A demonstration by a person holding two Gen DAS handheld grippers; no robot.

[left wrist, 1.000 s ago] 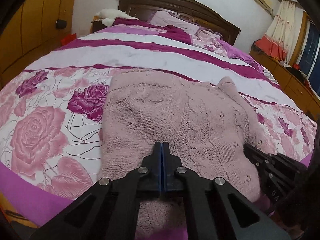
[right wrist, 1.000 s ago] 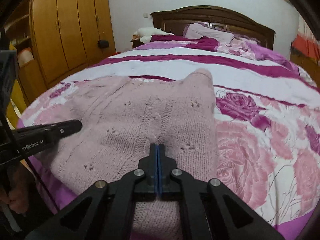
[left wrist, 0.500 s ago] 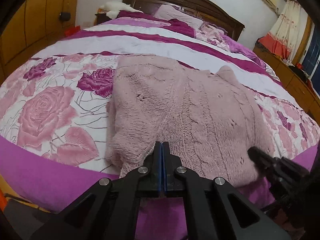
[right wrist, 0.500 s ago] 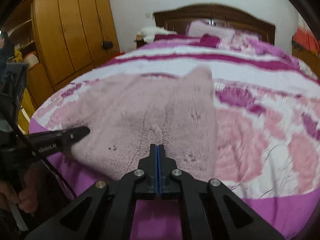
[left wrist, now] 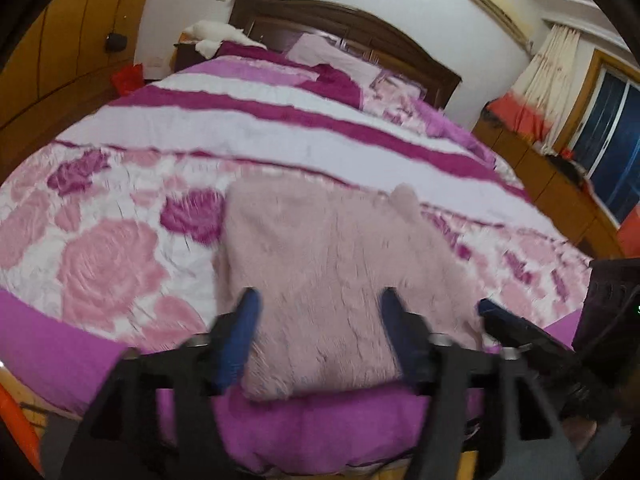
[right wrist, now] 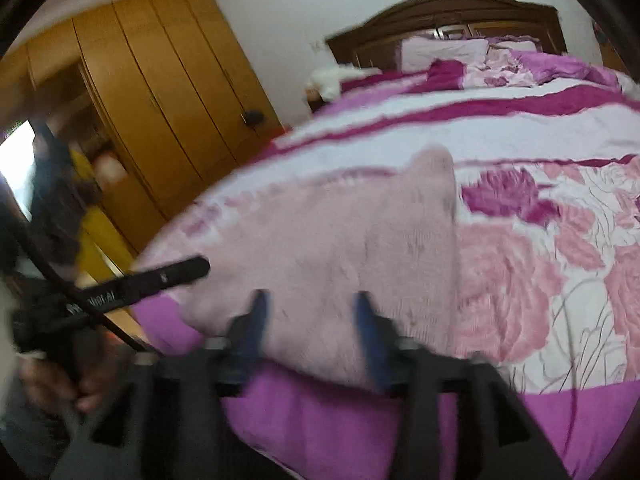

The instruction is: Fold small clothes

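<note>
Left gripper has just been spreading its jaws, nothing between them. The folded pink sweater lies at the bed's near edge (floral quilt). Right gripper likewise just released, empty.

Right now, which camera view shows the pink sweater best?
The left wrist view: the folded pink sweater lies almost whole and centred on the bedspread. The right wrist view shows it slanted, its left edge partly behind the left gripper's finger.
</note>
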